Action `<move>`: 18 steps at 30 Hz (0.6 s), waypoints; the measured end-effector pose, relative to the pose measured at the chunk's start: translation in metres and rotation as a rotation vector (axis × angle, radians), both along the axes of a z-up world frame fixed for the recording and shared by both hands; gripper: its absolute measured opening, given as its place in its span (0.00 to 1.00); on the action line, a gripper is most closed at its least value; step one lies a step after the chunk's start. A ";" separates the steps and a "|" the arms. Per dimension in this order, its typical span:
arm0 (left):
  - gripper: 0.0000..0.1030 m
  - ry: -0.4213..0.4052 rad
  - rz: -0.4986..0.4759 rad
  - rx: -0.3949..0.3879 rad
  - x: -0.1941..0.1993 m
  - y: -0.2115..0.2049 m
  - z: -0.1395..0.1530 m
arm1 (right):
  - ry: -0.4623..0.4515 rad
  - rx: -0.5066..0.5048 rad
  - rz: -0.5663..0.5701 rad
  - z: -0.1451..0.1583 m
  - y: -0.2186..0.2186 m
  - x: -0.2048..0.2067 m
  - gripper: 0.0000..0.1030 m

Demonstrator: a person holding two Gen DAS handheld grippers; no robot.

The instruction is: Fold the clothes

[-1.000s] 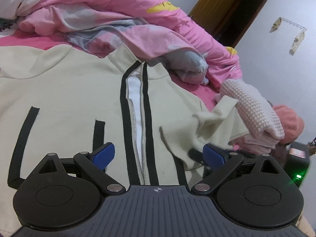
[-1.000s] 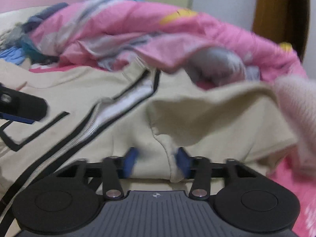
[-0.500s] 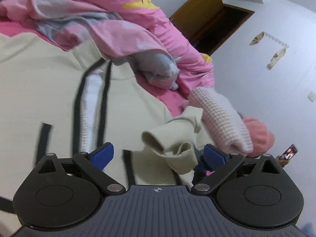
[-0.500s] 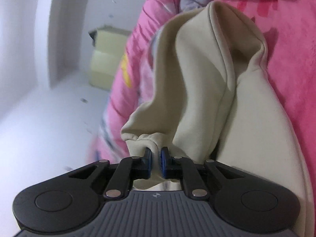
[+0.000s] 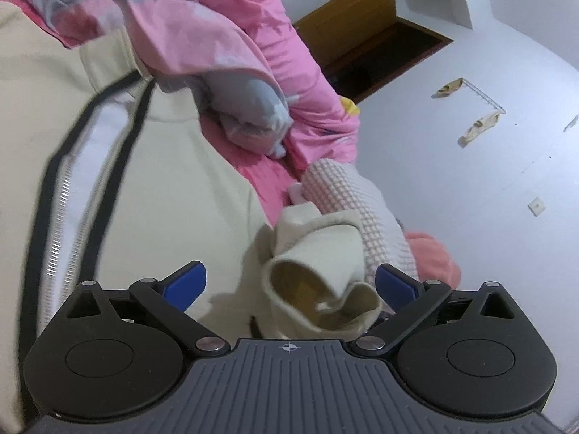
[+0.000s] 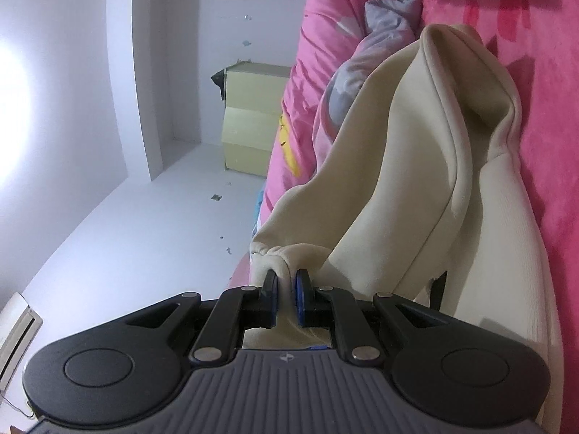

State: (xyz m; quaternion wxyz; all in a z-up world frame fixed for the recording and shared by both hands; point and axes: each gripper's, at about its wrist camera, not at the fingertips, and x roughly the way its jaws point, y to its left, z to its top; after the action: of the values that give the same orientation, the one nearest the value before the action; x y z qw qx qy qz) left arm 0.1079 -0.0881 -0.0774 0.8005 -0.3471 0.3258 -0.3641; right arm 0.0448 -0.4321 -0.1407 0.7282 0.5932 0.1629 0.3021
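Cream zip jacket (image 5: pixel 163 199), on bed: your right gripper (image 6: pixel 286 291) fingers are pinching its sleeve cuff (image 6: pixel 275 253); your left gripper (image 5: pixel 289 285) fingers are standing wide, cuff between, untouched.

Left gripper (image 5: pixel 289 284) spread wide; right gripper (image 6: pixel 286 284) clamped.

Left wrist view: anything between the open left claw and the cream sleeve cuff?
Nothing visible. The sleeve cuff sits bunched just ahead of the left claw, between its spread blue pads, with no other cloth in front of it.
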 end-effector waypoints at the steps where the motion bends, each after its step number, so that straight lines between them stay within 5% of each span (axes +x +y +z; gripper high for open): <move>1: 0.95 0.006 -0.005 -0.006 0.001 -0.004 -0.001 | 0.001 -0.007 0.006 0.000 0.001 0.001 0.10; 2: 0.92 0.016 -0.010 -0.010 0.001 -0.007 -0.003 | 0.001 -0.014 0.010 0.001 0.002 0.002 0.10; 4: 0.59 0.043 -0.022 -0.012 0.003 -0.010 -0.007 | -0.001 -0.027 0.011 0.004 0.002 0.002 0.12; 10: 0.17 0.066 0.001 -0.012 0.002 -0.007 -0.008 | -0.029 -0.032 0.003 0.009 -0.005 0.002 0.15; 18: 0.03 0.019 0.106 0.004 0.000 0.015 0.013 | -0.053 -0.034 -0.034 0.010 -0.012 -0.009 0.17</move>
State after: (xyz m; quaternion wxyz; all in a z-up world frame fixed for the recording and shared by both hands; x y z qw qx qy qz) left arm 0.1077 -0.0729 -0.0642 0.8163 -0.3657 0.3154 -0.3169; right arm 0.0356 -0.4443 -0.1303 0.7474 0.5751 0.1383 0.3024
